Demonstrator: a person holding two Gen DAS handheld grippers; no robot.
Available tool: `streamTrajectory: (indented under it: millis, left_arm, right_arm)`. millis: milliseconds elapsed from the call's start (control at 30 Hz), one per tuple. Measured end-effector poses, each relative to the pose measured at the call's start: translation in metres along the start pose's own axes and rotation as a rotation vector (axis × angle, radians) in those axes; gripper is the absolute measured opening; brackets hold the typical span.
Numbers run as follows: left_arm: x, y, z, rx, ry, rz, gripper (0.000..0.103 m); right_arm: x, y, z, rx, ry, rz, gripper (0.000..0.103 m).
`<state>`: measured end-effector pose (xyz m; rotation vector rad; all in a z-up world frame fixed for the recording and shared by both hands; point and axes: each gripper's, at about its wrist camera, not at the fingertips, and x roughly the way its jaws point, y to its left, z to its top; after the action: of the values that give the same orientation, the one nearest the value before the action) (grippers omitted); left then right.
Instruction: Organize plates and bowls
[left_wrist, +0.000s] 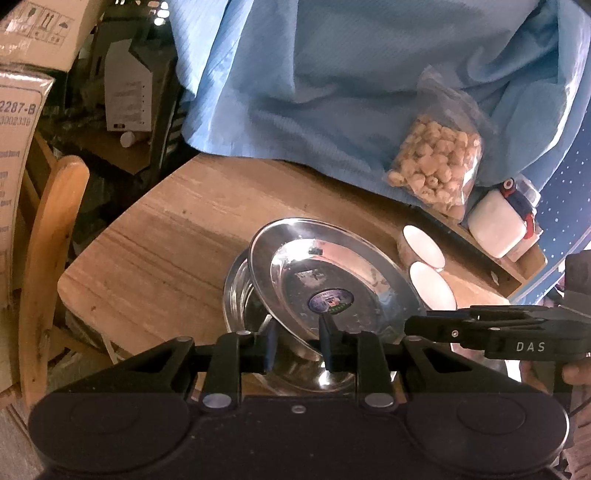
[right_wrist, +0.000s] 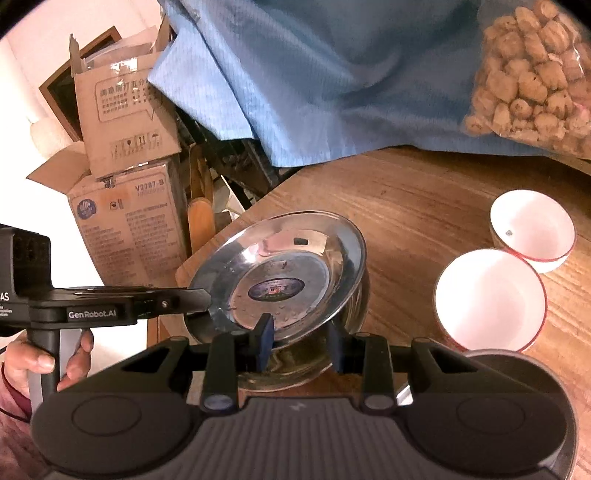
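A steel plate (left_wrist: 332, 273) with a round sticker lies tilted on a steel bowl (left_wrist: 240, 295) on the wooden table (left_wrist: 159, 240). My left gripper (left_wrist: 299, 347) has a finger on each side of the plate's near rim, one under and one over. My right gripper (right_wrist: 301, 343) holds the same plate (right_wrist: 280, 273) from the other side, with one finger above the rim and one below, over the bowl (right_wrist: 354, 306). Two white bowls with red rims (right_wrist: 491, 299) (right_wrist: 532, 229) stand to the right; they also show in the left wrist view (left_wrist: 432, 284).
A blue cloth (left_wrist: 351, 74) covers the back of the table, with a clear bag of nuts (left_wrist: 436, 162) on it. A white container (left_wrist: 498, 221) stands at the far right. Cardboard boxes (right_wrist: 129, 206) and a wooden chair (left_wrist: 48, 240) stand left of the table.
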<state>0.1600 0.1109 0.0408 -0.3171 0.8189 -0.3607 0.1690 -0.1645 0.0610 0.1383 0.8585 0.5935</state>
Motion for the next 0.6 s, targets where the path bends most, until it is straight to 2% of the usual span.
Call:
streamTrajectory:
  millis: [600]
  left_arm:
    - [0.0006, 0.0023, -0.0077, 0.027, 0.019, 0.025, 0.028]
  right_arm:
    - [0.0048, 0.0054, -0.0008, -0.023, 0.048, -0.003, 0.035]
